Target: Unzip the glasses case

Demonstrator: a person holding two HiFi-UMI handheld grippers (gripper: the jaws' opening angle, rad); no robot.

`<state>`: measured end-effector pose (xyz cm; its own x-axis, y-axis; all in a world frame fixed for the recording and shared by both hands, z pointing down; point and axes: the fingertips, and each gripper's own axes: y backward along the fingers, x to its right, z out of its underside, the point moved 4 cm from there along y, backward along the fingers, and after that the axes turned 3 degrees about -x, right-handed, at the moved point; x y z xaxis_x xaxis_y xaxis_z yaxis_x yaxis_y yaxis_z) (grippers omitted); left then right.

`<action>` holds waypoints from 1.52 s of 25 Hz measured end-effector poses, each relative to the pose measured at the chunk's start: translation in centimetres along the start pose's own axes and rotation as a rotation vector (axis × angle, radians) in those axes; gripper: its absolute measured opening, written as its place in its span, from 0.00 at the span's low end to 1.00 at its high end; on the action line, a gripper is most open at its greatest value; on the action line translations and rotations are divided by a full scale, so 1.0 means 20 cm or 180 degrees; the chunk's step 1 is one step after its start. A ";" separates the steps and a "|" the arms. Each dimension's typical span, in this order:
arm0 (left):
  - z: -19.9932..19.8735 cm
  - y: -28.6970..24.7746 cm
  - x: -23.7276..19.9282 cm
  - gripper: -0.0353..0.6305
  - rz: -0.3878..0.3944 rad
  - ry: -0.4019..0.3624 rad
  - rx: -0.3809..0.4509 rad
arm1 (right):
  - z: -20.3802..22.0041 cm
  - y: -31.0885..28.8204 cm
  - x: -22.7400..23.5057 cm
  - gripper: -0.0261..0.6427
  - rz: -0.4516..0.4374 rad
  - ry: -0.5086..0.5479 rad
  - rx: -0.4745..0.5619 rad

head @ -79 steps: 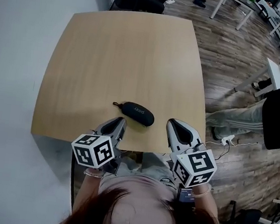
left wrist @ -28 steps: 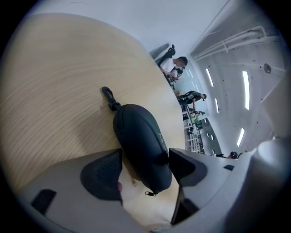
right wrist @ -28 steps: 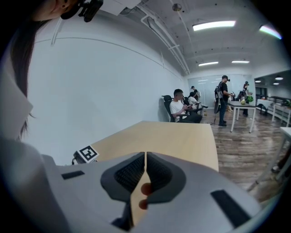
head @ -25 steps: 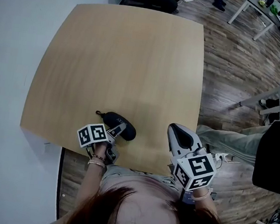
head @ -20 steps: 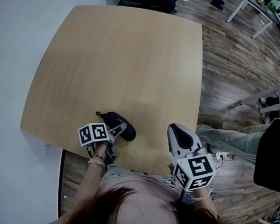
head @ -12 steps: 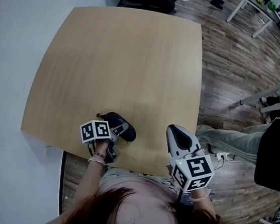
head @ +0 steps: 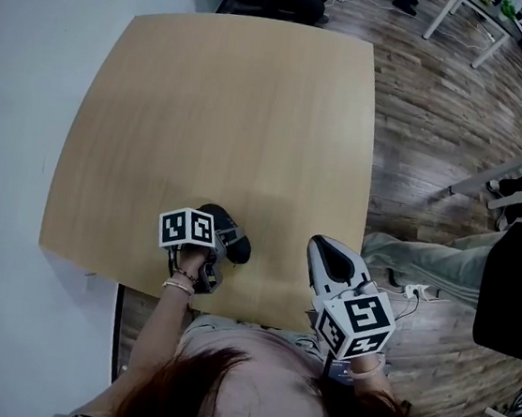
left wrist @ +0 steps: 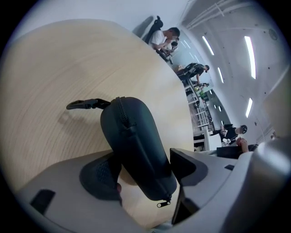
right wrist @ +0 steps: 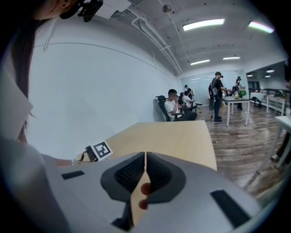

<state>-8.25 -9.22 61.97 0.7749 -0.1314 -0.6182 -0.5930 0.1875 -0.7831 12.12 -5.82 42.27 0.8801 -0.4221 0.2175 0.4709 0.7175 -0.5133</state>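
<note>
The black glasses case lies near the front edge of the wooden table, between the jaws of my left gripper. Both jaws press on its sides. Its zipper runs along the upper side and the metal pull hangs at the near end. A black strap loop sticks out at the far end. In the head view my left gripper covers most of the case. My right gripper hovers shut and empty over the table's front right; its pads meet in the right gripper view.
The table's front edge runs just behind both grippers. A wall stands to the left. Wooden floor lies to the right, where a seated person's legs are close by. Other people and desks sit at the far end.
My left gripper has moved forward from the table edge over the case and closed round it. The right gripper has stayed almost still.
</note>
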 end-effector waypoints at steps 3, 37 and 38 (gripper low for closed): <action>-0.01 -0.02 0.02 0.53 -0.0072 -0.0116 -0.0123 | 0.01 -0.01 0.00 0.06 -0.0020 -0.0028 0.0002; 0.01 -0.13 0.06 0.50 -0.0893 -0.0973 -0.1013 | 0.05 -0.01 0.03 0.06 -0.0148 -0.0239 0.0138; 0.01 -0.12 0.07 0.49 -0.0863 -0.0961 -0.0996 | 0.05 -0.01 0.03 0.06 -0.0137 -0.0227 0.0138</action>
<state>-5.73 -9.62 63.10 0.9113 0.1608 -0.3791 -0.3630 -0.1209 -0.9239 12.60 -5.66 43.30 0.8604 -0.4136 0.2978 0.5092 0.7235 -0.4661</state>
